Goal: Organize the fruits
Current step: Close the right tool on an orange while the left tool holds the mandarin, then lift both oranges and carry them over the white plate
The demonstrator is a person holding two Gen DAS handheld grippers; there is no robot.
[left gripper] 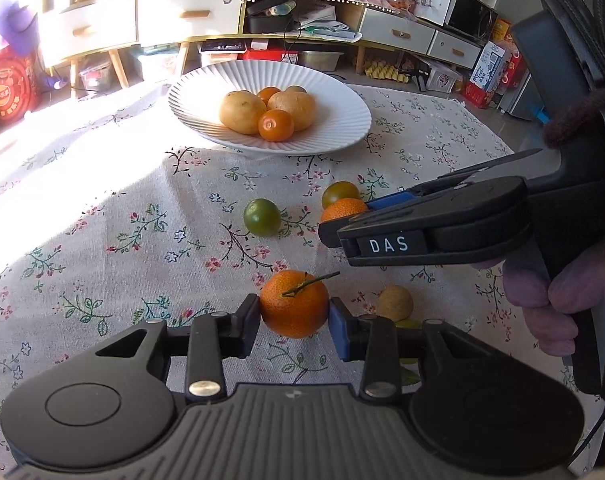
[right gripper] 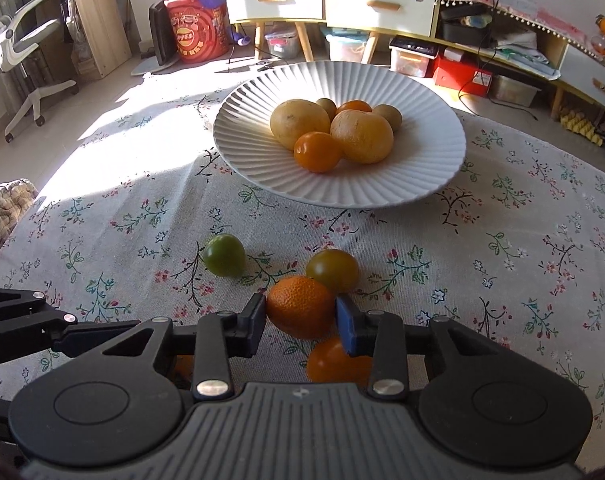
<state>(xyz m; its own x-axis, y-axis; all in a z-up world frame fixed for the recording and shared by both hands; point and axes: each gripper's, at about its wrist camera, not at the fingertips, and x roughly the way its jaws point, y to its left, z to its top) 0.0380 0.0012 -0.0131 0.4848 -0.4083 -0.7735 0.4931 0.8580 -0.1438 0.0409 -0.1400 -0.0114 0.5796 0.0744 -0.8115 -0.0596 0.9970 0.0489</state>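
I am seeing my black plastic left gripper (left gripper: 294,316) showing silver screws and one blue pad; the right gripper (left gripper: 344,216) is wearing white "DAS" lettering.

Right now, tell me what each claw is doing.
Left claw: closed on the stemmed orange.
Right claw: closed on an orange lying among other fruit on the tablecloth.

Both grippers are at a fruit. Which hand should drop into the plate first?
Left, probably. The left gripper already clamps a stemmed orange, with open cloth up to the white plate. The right gripper brackets an orange crowded by other fruit.
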